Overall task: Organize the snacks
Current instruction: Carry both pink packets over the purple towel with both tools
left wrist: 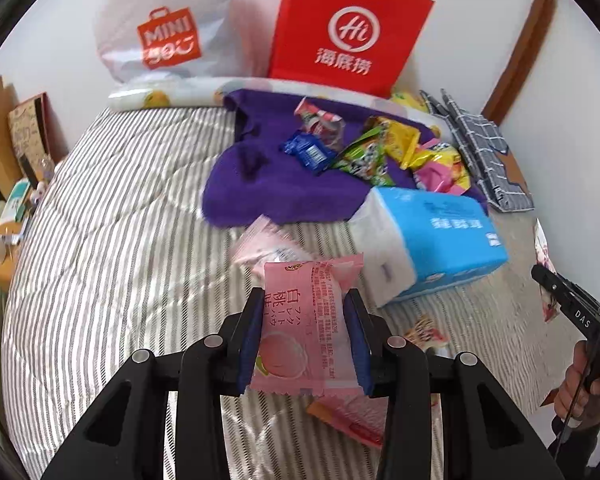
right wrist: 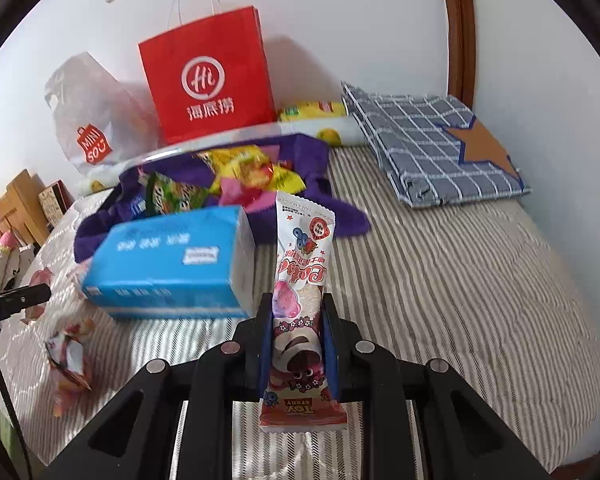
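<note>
My left gripper (left wrist: pixel 305 300) is shut on a pink peach snack packet (left wrist: pixel 308 328), held above the striped bed. More pink packets (left wrist: pixel 266 242) lie just beyond and below it. My right gripper (right wrist: pixel 295 304) is shut on a long white and pink strawberry snack bar (right wrist: pixel 302 280), which stands upright between the pads. A purple cloth (left wrist: pixel 268 184) further back carries a pile of bright snack packets (left wrist: pixel 380 148). The same pile of snack packets (right wrist: pixel 240 176) shows in the right wrist view. The right gripper's body (left wrist: pixel 568 300) and a hand (left wrist: pixel 580 392) appear at the left view's right edge.
A blue tissue pack (left wrist: pixel 432 236) (right wrist: pixel 168 268) lies between the grippers and the cloth. A red paper bag (left wrist: pixel 348 28) (right wrist: pixel 208 88) and a white plastic bag (left wrist: pixel 160 32) stand against the wall. A folded checked cloth (right wrist: pixel 428 140) lies at the right. Loose wrappers (right wrist: pixel 68 356) lie left.
</note>
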{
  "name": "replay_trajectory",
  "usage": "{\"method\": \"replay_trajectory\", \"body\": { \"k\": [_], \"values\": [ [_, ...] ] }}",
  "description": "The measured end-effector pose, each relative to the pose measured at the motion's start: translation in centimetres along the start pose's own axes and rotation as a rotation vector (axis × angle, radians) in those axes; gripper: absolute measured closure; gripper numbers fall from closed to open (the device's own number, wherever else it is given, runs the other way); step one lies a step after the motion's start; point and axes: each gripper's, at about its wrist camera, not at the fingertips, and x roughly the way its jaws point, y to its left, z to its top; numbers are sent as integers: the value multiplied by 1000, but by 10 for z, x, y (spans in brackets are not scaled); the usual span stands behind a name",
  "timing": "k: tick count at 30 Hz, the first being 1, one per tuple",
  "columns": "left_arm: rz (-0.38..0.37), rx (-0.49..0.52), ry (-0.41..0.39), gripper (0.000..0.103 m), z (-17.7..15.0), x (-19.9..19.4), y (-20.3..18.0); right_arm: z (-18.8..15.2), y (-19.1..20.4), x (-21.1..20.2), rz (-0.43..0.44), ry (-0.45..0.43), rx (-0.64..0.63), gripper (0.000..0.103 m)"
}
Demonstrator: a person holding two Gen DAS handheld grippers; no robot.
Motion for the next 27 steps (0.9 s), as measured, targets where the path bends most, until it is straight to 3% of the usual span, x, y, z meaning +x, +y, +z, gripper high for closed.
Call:
{"method": "replay_trajectory", "body": {
  "k": [27],
  "values": [
    [-67, 73, -58, 63, 67, -4, -34, 68, 23, -1, 42, -92, 22, 82]
  ]
}}
